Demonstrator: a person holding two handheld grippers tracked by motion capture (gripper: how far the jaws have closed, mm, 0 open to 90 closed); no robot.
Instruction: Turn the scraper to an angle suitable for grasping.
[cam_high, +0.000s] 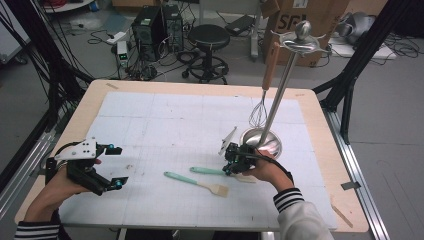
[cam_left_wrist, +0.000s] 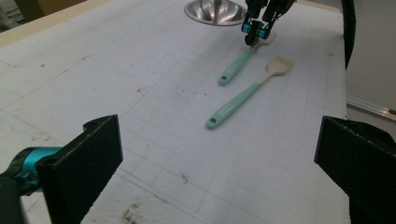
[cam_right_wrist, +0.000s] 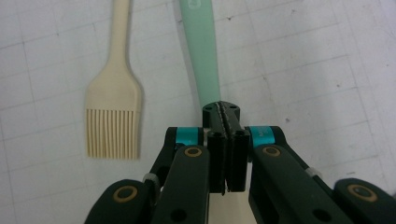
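Two teal-handled utensils lie on the white gridded mat. The pastry brush has its cream bristles to the right in the high view. Just behind it lies a spatula, its handle running away from my right gripper. That gripper is shut, pads together, tips down where the spatula's handle meets its cream head; I see nothing between the pads. My left gripper is held open at the mat's left edge, its wide-apart jaws pointing across the mat at both utensils.
A steel utensil stand rises just behind my right hand, its pole carrying a hanging whisk. Its base sits close to the right gripper. On the floor beyond the table stand a stool, computer towers and a cardboard box.
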